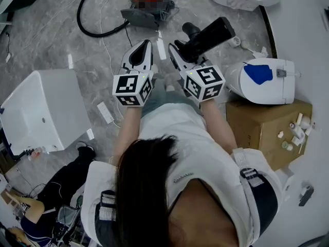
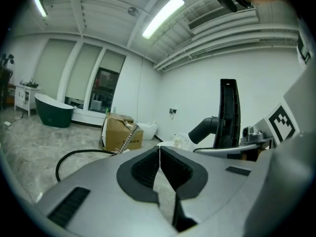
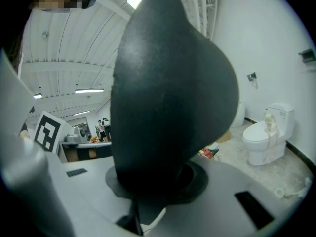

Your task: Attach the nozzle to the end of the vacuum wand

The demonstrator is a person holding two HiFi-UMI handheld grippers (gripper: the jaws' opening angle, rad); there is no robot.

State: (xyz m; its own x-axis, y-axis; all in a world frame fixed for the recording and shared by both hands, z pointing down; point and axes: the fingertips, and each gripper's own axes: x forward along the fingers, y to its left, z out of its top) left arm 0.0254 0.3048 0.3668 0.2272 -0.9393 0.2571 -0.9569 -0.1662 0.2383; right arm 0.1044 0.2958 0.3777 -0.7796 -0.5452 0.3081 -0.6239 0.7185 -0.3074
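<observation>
nozzle (image 1: pixel 208 37) in hand, wand not yet met: this looks like the carrying step, before any joining.

a grey marble floor (image 1: pixel 46 40) fills the head view. at left stands a white tub (image 1: pixel 46 107). at right, a white toilet (image 1: pixel 264 81) sits beside a cardboard box (image 1: pixel 262 127). ahead on the floor lies the vacuum body (image 1: pixel 146 9), with a black hose (image 1: pixel 87 27) looping from it.

the right gripper (image 1: pixel 180 49) is clamped on the long black nozzle, which sticks up and away to the right. in the right gripper view the nozzle's dark bulk (image 3: pixel 173 98) fills the frame just above the jaws.

the left gripper (image 1: pixel 145 45) is just beside it, jaws pressed together on nothing.

in the left gripper view a thin metal tube (image 2: pixel 126 139) leans on a box; it may be the wand, well apart from the nozzle. next, the nozzle's open end likely needs lining up with that tube's end, the free gripper steadying it.
</observation>
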